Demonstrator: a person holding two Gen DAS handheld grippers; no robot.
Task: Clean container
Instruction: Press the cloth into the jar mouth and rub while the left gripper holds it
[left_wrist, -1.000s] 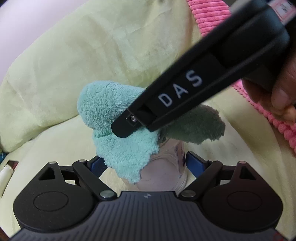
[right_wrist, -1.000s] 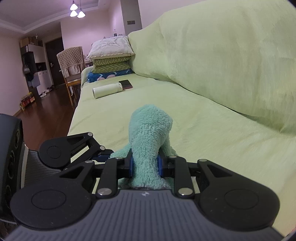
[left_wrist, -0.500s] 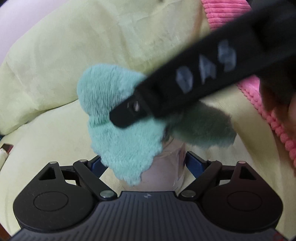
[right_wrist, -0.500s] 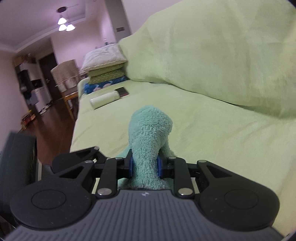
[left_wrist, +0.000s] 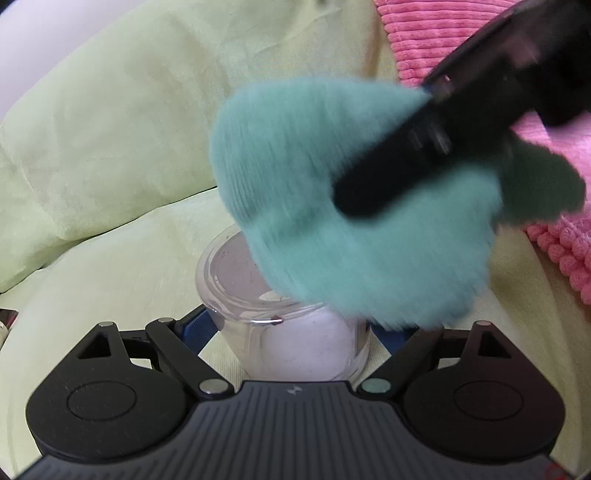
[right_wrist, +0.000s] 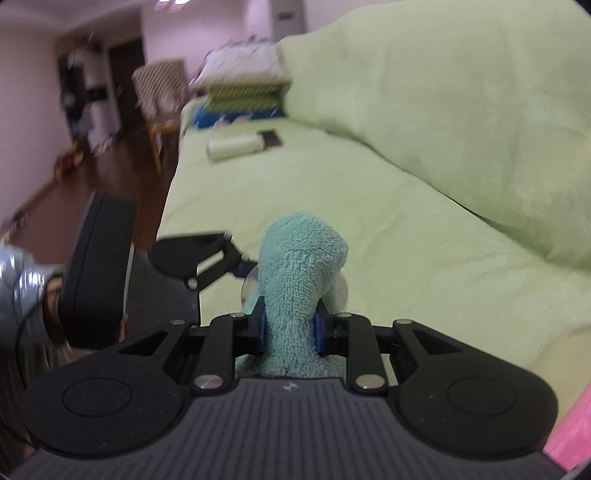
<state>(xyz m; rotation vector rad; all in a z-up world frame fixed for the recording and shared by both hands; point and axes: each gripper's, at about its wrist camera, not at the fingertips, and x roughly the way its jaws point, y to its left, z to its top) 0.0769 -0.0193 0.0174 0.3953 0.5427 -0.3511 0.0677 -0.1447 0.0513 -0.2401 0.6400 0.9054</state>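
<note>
A clear round container (left_wrist: 236, 291) stands upright on the light green sofa seat, and my left gripper (left_wrist: 295, 328) is shut on its sides with its blue pads. Just above the container's open mouth hangs a fluffy teal cloth (left_wrist: 351, 221), blurred by motion and covering the right part of the rim. My right gripper (right_wrist: 290, 328) is shut on the bunched teal cloth (right_wrist: 299, 280), and it shows as a black bar (left_wrist: 424, 147) in the left wrist view. In the right wrist view the container rim (right_wrist: 246, 288) peeks out behind the cloth. The left gripper's finger (right_wrist: 221, 266) shows at the left there.
A green-covered back cushion (right_wrist: 443, 110) rises behind the sofa seat (right_wrist: 406, 258). Pink ribbed fabric (left_wrist: 443, 37) lies at the right. Far along the seat are a white cylinder (right_wrist: 232, 147), a dark flat object (right_wrist: 271, 138) and stacked pillows (right_wrist: 243, 85). Wooden floor (right_wrist: 110, 177) lies left.
The right gripper has lifted the teal cloth up and to the right in the left wrist view. The container's mouth, covered before, now shows. The left gripper has stayed in place.
</note>
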